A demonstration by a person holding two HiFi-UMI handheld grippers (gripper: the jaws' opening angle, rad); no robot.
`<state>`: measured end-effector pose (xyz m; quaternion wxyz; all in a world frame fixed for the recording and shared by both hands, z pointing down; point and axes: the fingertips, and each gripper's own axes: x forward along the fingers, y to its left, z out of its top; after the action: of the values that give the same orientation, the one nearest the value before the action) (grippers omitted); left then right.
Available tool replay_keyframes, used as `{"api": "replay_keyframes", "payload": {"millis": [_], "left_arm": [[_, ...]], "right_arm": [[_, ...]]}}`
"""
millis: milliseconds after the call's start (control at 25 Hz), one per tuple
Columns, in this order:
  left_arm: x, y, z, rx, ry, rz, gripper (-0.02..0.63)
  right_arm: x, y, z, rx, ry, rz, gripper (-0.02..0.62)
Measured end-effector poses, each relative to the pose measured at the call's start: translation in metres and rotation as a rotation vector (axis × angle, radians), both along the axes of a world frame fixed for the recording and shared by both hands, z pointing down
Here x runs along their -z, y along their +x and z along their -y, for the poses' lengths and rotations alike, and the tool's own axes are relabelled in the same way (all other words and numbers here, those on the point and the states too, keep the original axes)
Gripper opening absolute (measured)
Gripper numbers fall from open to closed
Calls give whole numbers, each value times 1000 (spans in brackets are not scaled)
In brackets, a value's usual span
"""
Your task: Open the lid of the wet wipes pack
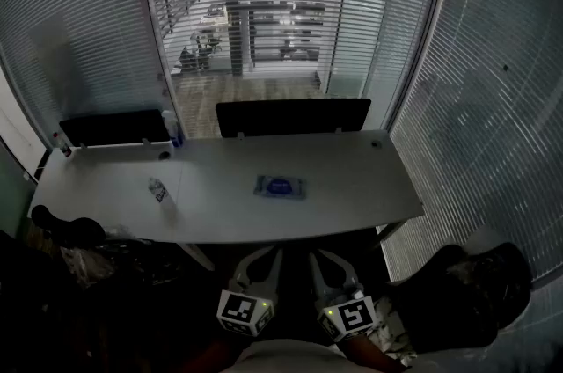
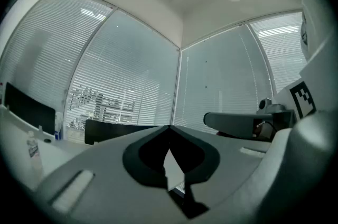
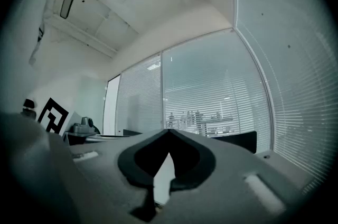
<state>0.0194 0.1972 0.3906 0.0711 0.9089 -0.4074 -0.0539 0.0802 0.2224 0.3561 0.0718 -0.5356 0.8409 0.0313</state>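
The wet wipes pack (image 1: 281, 186), flat with a blue oval lid, lies near the middle of the white table (image 1: 352, 195). Both grippers hang below the table's near edge, well short of the pack. My left gripper (image 1: 264, 260) has its jaws together with nothing between them, and so does my right gripper (image 1: 327, 264). In the left gripper view the left gripper (image 2: 170, 128) is shut and points level at the window blinds. In the right gripper view the right gripper (image 3: 169, 133) is shut and tilts slightly upward. The pack shows in neither gripper view.
A small clear bottle (image 1: 158, 190) stands on the table's left part, and a spray bottle (image 1: 171, 129) near the back edge. Dark low partitions (image 1: 293, 117) line the back. A dark chair (image 1: 475, 283) sits at lower right; bags lie at lower left.
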Motion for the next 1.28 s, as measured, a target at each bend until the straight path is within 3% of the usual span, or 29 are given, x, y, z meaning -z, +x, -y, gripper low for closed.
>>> {"api": "replay_keyframes", "payload": {"millis": [360,600,960,1280], "left_arm": [[6,-7,3,30,10,0,2],[5,-3,-1,26,6,10,2],[-3,10,-5,16,-19,14,2],[-5,34,-10,18,-20,31,2]], "right_arm": [[-12,11,1,-43,-93,-29,-2],[-4,13,-2,-17,-89,15,0],[-5,28,-7,-7,-74,-23,0],[-6,52,-11,11,-68,16,0]]}}
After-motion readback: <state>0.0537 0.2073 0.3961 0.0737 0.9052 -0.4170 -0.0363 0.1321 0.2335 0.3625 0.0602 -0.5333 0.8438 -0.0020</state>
